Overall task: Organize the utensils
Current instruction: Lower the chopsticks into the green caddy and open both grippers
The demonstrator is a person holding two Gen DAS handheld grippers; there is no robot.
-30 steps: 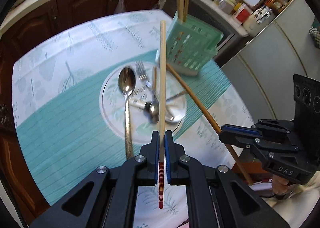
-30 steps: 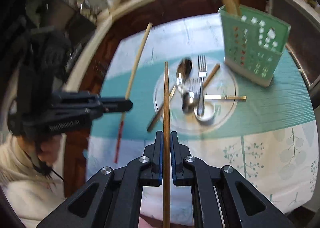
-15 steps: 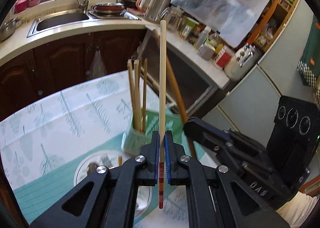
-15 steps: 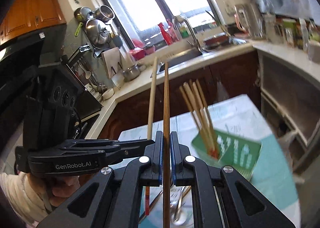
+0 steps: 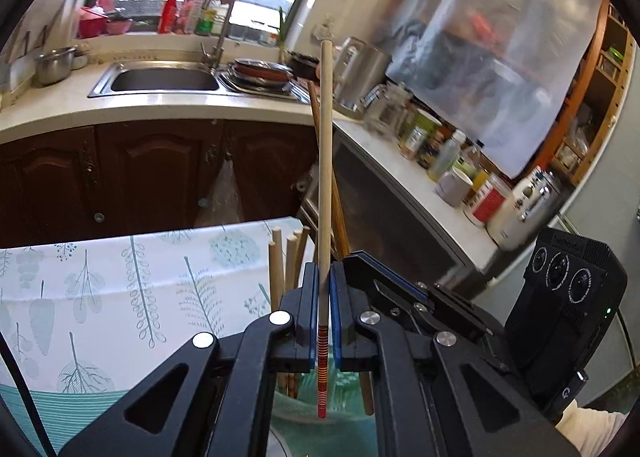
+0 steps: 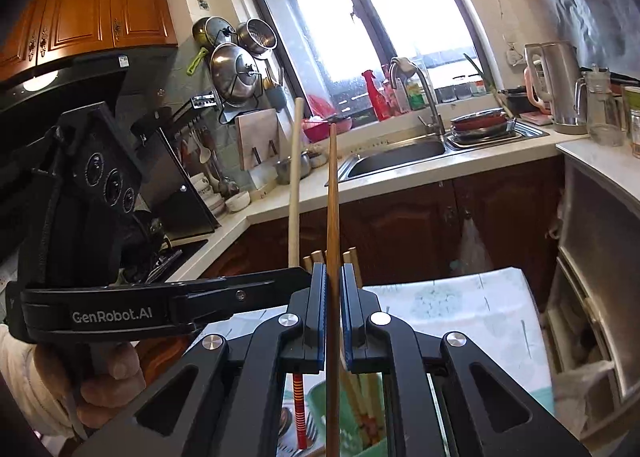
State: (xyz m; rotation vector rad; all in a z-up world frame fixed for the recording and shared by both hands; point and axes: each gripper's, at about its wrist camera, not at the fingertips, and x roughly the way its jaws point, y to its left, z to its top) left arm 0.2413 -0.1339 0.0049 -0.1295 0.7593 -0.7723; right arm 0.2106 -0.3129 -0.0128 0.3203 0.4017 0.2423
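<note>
My left gripper [image 5: 324,277] is shut on a pale chopstick [image 5: 325,161] with a red-striped end, held upright. My right gripper [image 6: 333,277] is shut on a darker brown chopstick [image 6: 332,193], also upright. Both hang just above the green utensil holder [image 6: 320,397], which holds several chopsticks [image 5: 286,261]. In the right wrist view the left gripper [image 6: 296,277] sits close on the left with its pale chopstick [image 6: 294,177]. In the left wrist view the right gripper [image 5: 356,261] is close on the right, and the brown chopstick [image 5: 340,213] shows behind the pale one.
The table has a white leaf-print cloth [image 5: 120,281] with a teal mat [image 5: 80,397]. A plate edge [image 6: 286,425] with cutlery shows below. Behind are dark cabinets [image 5: 160,177], a counter with a sink [image 5: 164,79], and jars [image 5: 448,161] on the right.
Both grippers have tilted up from looking down at the plate to level, and closed in over the green holder, each keeping its chopstick. The holder is now directly below.
</note>
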